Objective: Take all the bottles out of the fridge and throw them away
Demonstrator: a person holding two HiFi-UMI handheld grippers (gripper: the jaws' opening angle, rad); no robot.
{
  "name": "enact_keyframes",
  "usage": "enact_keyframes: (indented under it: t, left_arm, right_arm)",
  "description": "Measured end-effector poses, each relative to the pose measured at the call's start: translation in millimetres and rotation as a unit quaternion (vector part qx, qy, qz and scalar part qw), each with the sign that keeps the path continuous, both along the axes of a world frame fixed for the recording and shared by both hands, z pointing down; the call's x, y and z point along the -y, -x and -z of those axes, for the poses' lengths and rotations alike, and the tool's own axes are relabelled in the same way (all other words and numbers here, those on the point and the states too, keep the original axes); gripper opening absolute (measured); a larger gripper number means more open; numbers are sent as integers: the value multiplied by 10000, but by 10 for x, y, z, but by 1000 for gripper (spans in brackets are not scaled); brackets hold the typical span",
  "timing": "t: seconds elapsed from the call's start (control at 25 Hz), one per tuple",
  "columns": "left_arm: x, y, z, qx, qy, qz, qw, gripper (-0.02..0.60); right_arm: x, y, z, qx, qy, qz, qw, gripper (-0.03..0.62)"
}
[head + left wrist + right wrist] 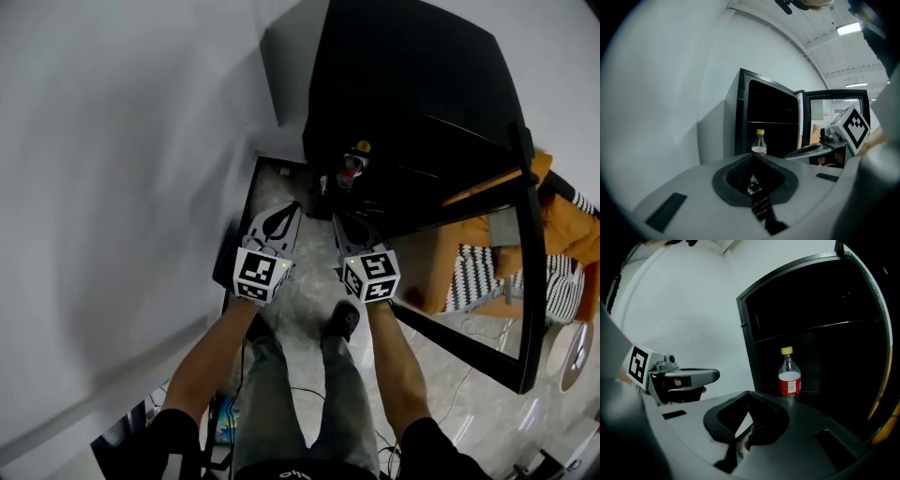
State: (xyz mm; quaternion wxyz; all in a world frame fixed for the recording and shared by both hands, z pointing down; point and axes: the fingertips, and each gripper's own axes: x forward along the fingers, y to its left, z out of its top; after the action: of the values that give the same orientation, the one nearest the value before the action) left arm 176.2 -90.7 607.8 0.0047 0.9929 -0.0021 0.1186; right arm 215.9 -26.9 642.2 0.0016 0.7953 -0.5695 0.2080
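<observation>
A clear bottle [352,163] with a yellow cap and a red label stands on a shelf inside the open black fridge [403,94]. It is the only bottle I can see; the rest of the inside is dark. My left gripper [284,212] and right gripper [343,223] are side by side in front of the fridge, both pointing at it, both shut and empty. In the left gripper view the bottle [759,143] stands just beyond my closed tips [752,157]. The right gripper view puts the bottle [789,376] ahead and to the right of the tips [749,394].
The fridge's glass door [525,272] hangs open to the right. Behind it lie an orange thing and a striped cloth [473,277]. A white wall [112,187] runs along the left. Cables [309,394] trail over the marble floor beside the person's foot [343,319].
</observation>
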Motion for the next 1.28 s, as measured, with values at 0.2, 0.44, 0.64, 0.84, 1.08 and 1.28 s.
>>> enact_keyframes:
  t: [0.2,0.44,0.64,0.84,1.08,1.28]
  left_arm:
    - [-267,-217,14,-8,1,-233,9997,8]
    - [-440,-356,-14,14,-36,-340,9994,8]
    - [-456,-390,-56,80,11,-312,9995,8]
    - [-427,-407,-80,32,45,-259,9996,8]
    - [-202,-349,-142,50,147,-16,9999,8]
    - [-50,-318,-193,67,165,90,9998,8]
  right_arm:
    - [-317,-209,-20,-9,28,-268,9996,2]
    - [-517,-365,-35,-36,39,-422,9991,2]
    - [-557,-427,-64,-73,24,-429,9991,2]
    - [-491,-517,-119,-42,-76,-347,9994,25]
    - [-282,-674,-265,-174,240,-240,9993,219]
    - [-118,-894,-363,-304,399,-417,9979,304]
